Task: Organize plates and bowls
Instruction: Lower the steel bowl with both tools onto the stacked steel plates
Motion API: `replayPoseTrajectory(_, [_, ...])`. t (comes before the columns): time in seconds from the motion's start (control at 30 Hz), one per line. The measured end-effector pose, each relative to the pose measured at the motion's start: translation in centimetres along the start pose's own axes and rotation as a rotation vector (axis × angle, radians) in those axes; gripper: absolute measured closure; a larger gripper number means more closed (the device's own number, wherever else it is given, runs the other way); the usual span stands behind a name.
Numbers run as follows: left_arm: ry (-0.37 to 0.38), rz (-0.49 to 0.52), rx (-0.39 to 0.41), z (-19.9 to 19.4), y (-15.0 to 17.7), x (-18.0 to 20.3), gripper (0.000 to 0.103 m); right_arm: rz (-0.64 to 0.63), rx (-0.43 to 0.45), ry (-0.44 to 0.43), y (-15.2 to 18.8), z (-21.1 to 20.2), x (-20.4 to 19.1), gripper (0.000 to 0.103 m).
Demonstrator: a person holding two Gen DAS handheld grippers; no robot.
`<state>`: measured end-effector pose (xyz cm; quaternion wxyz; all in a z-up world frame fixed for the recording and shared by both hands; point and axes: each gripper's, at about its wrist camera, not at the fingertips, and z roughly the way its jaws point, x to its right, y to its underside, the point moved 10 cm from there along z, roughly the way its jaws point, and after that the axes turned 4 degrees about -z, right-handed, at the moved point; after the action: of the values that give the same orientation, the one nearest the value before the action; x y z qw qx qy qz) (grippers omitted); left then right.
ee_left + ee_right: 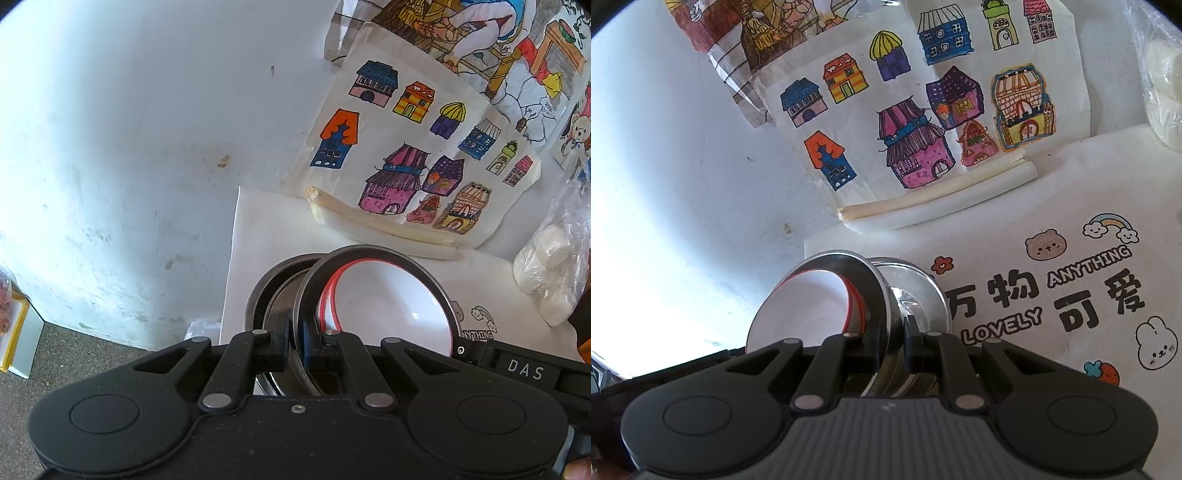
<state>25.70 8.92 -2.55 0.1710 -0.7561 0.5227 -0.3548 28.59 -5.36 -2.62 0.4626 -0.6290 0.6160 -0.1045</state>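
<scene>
In the left wrist view, our left gripper (295, 341) is closed on the rim of a steel plate (373, 295) that stands tilted on edge, its hollow facing three o'clock. Nested in that hollow are white bowls (388, 306) with red rims. Behind it, toward nine o'clock, a second steel dish (269, 291) leans against the plate's back; we think they touch, though the fisheye makes this hard to confirm. The stack sits at twelve o'clock from the gripper, just beyond the fingertips, above the white table (280, 225). At three o'clock the other tool's black body (524, 367) reaches in.

In the right wrist view, our right gripper (891, 343) is clamped on steel too, between the plate (871, 291) at eleven o'clock, its bowls (809, 306) now facing nine o'clock, and a shiny steel bowl (916, 291) at one o'clock. Which rim it pinches we cannot tell for sure. The printed cloth (1052, 288) lies at two o'clock.

Both grippers hold the same stack from opposite sides, neither plainly nearer. Its face runs roughly upright, so setting it down means tipping it flat together.
</scene>
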Motion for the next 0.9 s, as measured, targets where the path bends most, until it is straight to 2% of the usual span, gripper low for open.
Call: replayPoseTrajectory(0.9, [-0.023, -0.016, -0.023, 1.7, 0.2, -0.1, 0.098, 0.017, -0.022, 0.001, -0.3, 1.4, 0.7, 0.089])
